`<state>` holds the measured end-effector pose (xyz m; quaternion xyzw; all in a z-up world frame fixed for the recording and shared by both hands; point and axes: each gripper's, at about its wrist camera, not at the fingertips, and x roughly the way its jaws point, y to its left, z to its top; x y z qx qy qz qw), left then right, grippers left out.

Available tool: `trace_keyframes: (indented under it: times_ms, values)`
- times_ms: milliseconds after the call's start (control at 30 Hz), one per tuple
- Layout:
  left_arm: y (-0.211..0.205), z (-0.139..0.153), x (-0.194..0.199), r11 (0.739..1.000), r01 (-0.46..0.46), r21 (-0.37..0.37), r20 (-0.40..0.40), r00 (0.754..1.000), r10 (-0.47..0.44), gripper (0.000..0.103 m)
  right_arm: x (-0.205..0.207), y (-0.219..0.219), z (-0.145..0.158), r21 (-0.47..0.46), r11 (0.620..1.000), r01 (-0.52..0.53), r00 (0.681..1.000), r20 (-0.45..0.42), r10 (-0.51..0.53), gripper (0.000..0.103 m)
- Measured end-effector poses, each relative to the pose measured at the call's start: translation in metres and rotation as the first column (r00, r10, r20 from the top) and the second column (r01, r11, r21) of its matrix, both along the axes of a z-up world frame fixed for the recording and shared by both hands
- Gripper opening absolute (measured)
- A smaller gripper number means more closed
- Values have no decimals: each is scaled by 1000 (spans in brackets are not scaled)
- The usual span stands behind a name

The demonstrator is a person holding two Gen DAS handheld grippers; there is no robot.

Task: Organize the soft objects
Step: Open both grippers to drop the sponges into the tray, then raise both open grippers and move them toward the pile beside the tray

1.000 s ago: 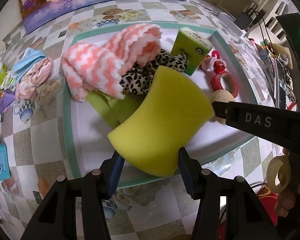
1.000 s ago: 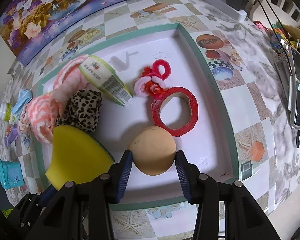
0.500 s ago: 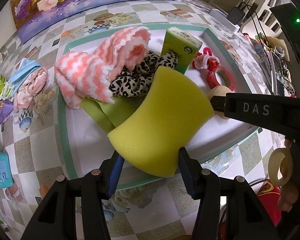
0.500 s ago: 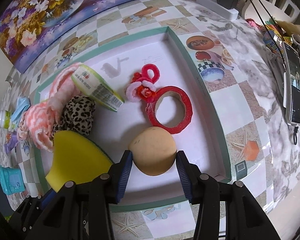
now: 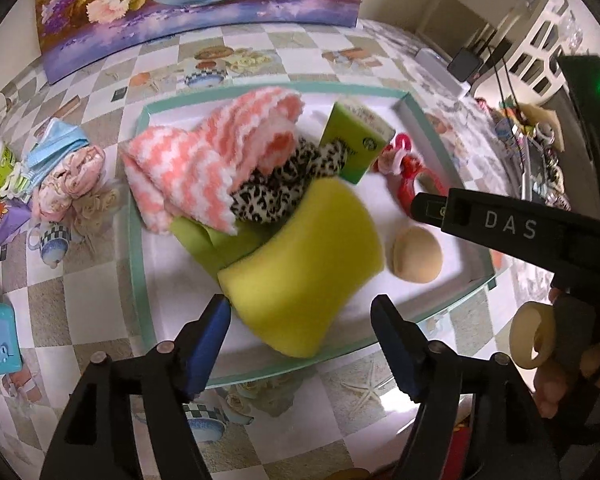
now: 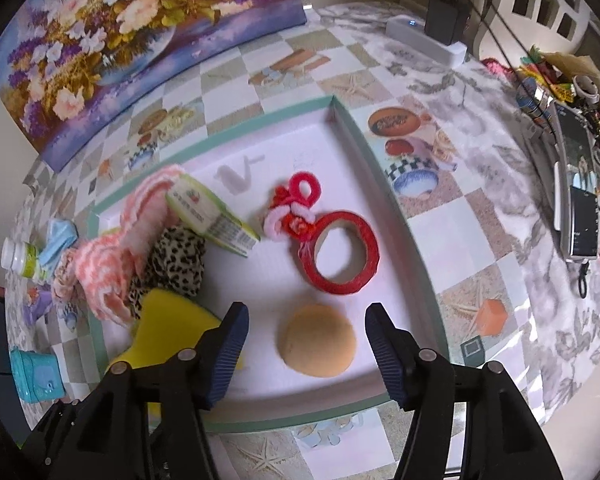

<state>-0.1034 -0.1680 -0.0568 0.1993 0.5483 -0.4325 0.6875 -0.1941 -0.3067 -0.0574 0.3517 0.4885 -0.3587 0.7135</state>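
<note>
With both grippers' jaws opening, the sponge point(image 5: 304, 268) and ball point(image 6: 319, 340) are apparently being released into the tray point(image 6: 384, 172) for sorting.

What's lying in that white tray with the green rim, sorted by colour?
Yellow or green: 3 (yellow sponge, green cloth, green packet)
Pink or red: 3 (pink-and-white fuzzy sock, red ring, red-and-pink pipe-cleaner ornament)
Leopard-print cloth: 1
Tan ball: 1
Total: 8

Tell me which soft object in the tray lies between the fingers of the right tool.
The round tan sponge; the opening right tool no longer touches it. The yellow sponge lies further left.
</note>
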Motion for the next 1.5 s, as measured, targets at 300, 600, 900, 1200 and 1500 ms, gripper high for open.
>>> trace_keyframes:
  times_ms: [300,600,900,1200,1500]
  values:
    - [26,16,36,985,-169,-33,47,984,170,78,10,5,1,-17,999,-39,999,-13,38,65]
    - [71,14,96,899,-438,-12,73,896,437,89,29,21,11,-94,988,-124,992,-19,122,98]
    - [96,16,124,840,-542,-10,112,834,540,89,42,36,28,-135,979,-150,985,70,160,103]
    - [103,24,130,835,-551,0,138,827,545,89,60,65,36,-173,954,-243,962,85,260,103]
    - [115,31,138,822,-570,-2,141,813,565,89,76,87,36,-178,933,-313,942,63,328,103]
